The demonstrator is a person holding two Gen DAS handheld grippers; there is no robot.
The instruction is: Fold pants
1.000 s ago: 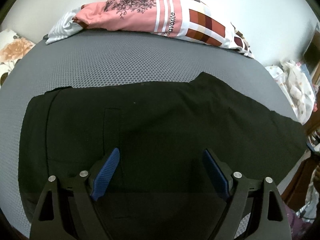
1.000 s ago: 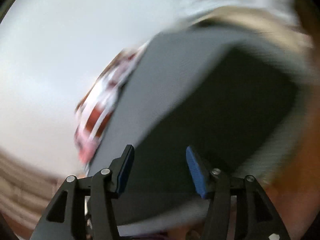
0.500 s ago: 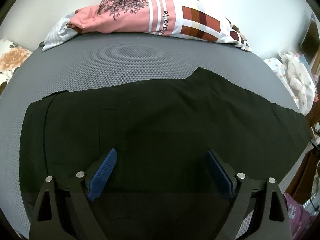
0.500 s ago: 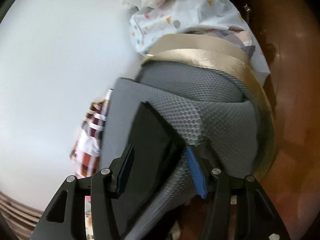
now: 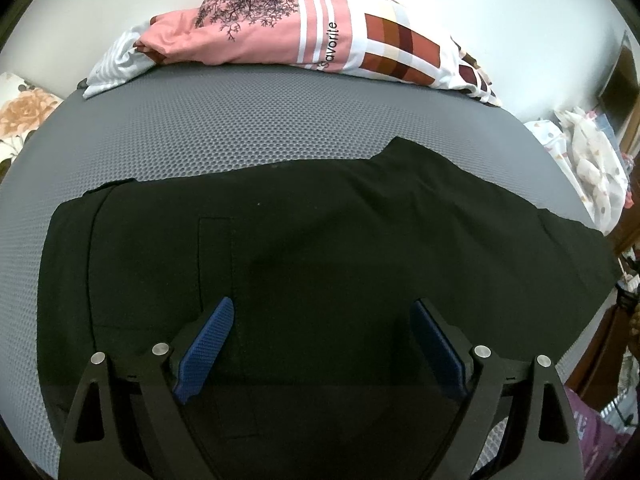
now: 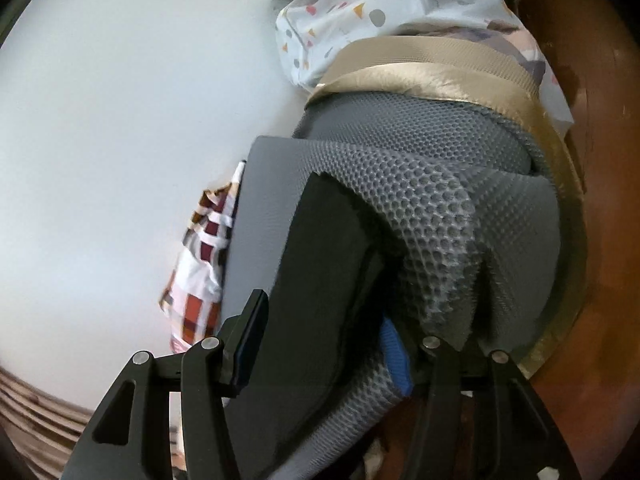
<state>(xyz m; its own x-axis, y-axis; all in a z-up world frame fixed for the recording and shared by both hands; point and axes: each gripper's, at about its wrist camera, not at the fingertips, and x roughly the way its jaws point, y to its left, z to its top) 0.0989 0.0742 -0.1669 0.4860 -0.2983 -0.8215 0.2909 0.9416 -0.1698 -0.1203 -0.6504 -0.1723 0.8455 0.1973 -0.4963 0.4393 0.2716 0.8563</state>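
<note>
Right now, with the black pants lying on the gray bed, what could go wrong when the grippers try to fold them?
1. The right hand-held gripper straddles both the pants' end and the gray mesh cover, so closing might pinch the cover too.
2. The left hand-held gripper hangs open over the pants' middle, not an edge, so it may grab a bunch and wrinkle them.

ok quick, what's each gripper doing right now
Left gripper: open, empty, above the black pants.
Right gripper: open around the pants' end, not clamped.
</note>
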